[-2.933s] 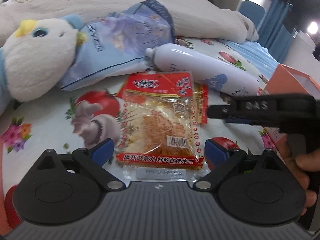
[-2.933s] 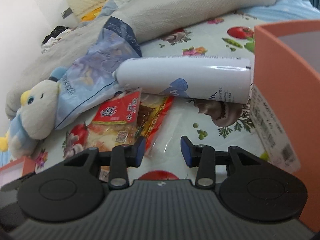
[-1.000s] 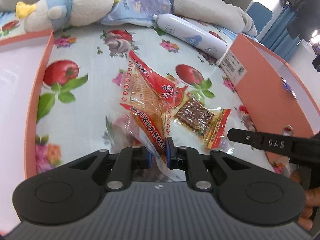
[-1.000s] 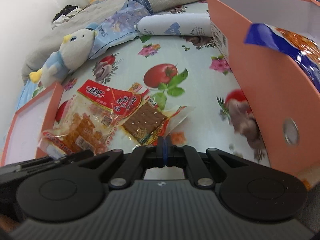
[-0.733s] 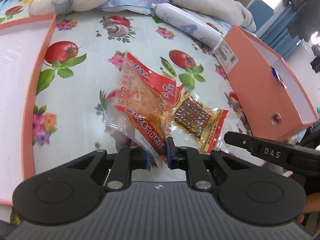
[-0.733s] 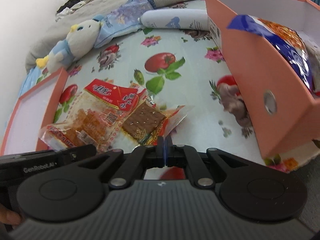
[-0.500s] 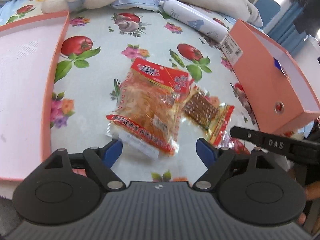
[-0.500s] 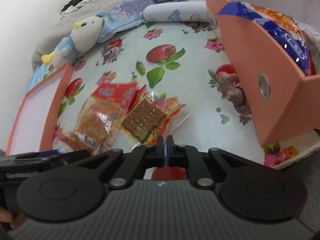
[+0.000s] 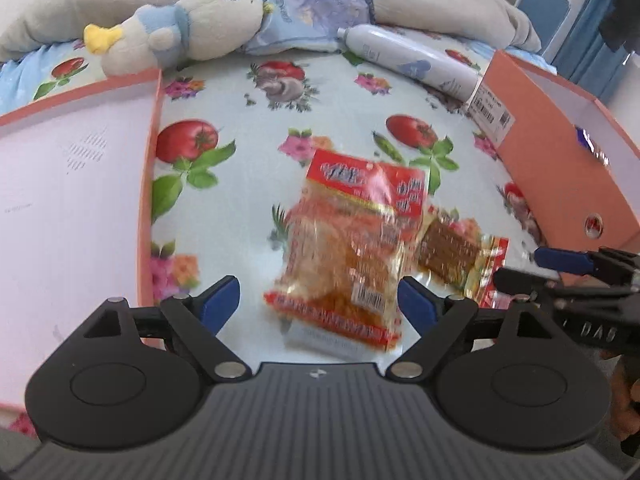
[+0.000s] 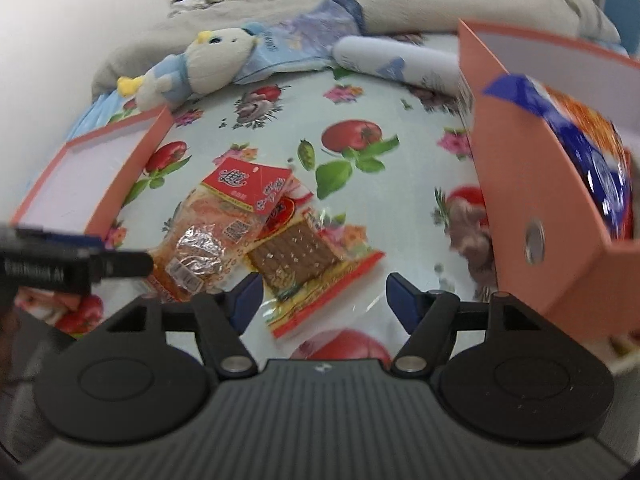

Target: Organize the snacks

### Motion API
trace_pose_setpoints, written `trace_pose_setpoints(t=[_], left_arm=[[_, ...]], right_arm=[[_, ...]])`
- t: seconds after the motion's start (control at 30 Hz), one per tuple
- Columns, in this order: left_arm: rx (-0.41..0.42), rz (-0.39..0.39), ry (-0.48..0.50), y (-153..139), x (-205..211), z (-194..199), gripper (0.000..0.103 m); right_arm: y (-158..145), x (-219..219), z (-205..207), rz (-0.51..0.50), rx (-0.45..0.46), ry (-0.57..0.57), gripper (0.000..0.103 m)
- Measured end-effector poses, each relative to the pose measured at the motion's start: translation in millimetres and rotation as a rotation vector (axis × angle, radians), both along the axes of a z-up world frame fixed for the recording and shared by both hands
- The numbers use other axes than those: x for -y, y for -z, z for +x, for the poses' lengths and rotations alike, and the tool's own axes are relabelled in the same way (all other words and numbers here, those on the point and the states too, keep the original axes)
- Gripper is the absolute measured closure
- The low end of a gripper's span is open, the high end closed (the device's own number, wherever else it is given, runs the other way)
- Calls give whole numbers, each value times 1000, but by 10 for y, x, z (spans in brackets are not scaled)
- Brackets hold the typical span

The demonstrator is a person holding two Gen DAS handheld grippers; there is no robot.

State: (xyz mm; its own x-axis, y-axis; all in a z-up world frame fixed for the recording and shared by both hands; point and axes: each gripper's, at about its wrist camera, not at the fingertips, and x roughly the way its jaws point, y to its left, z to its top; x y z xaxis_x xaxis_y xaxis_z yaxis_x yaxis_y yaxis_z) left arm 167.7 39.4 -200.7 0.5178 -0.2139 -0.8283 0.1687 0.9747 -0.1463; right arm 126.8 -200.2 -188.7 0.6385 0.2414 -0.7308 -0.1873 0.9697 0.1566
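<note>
Between the two orange boxes, on the flowered bed sheet (image 9: 248, 184), lie the red snack pack (image 9: 352, 248) and the brown snack pack (image 10: 304, 256), overlapping. Both grippers, left gripper (image 9: 318, 304) and right gripper (image 10: 322, 292), have just been opening and grasp nothing. Only one blue bag (image 10: 592, 168) sits in the right orange box (image 10: 520, 184); these two remain.

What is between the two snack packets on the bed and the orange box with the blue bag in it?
Nothing visible. The big red packet and the small brown packet lie on the flowered sheet, and only bare sheet lies between them and the orange box. Both packets lie free, not gripped.
</note>
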Motion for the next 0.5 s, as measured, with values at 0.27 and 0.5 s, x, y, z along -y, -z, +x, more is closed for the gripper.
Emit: trace_pose_setpoints(t=[0.27,0.5], left_arm=[[0,-17,30,-24,35,187,14],[-22,-21,66,42,56,235,11]], right_arm=[[81,-174,305,-47,31,-202,18],[305,-254,449,-93,-20,-278,18]])
